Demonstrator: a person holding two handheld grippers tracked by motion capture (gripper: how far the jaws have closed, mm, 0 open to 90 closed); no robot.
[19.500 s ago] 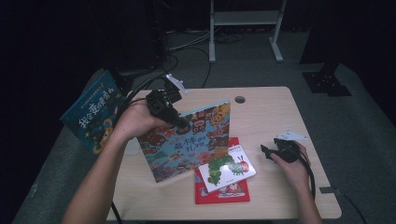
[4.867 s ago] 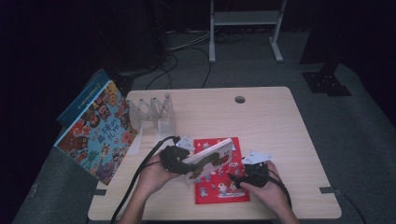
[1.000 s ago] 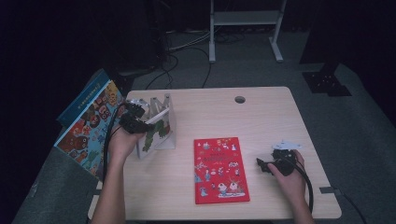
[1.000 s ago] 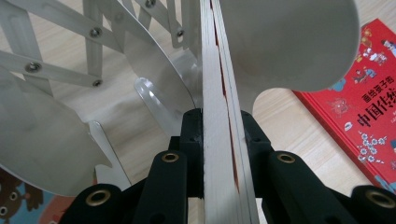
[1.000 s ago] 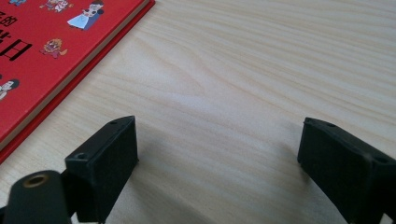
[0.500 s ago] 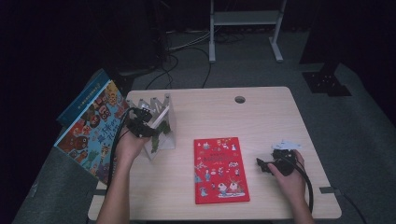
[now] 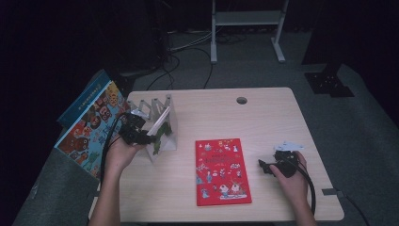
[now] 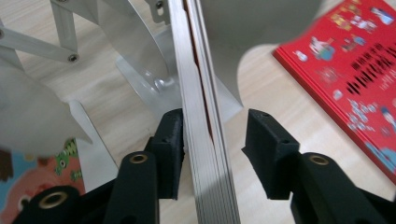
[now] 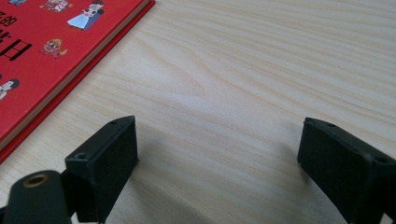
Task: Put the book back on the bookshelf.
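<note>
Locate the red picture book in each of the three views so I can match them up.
High view: the red picture book lies flat on the table, centre front.
Left gripper view: its corner sits at upper right.
Right gripper view: its edge sits at upper left.
Shared landmark: the light wood tabletop beside it.

Dim surroundings — close views perhaps slightly blurred.

red book (image 7: 222, 171), wooden table (image 7: 263, 117), leaning books (image 7: 91, 125)
</note>
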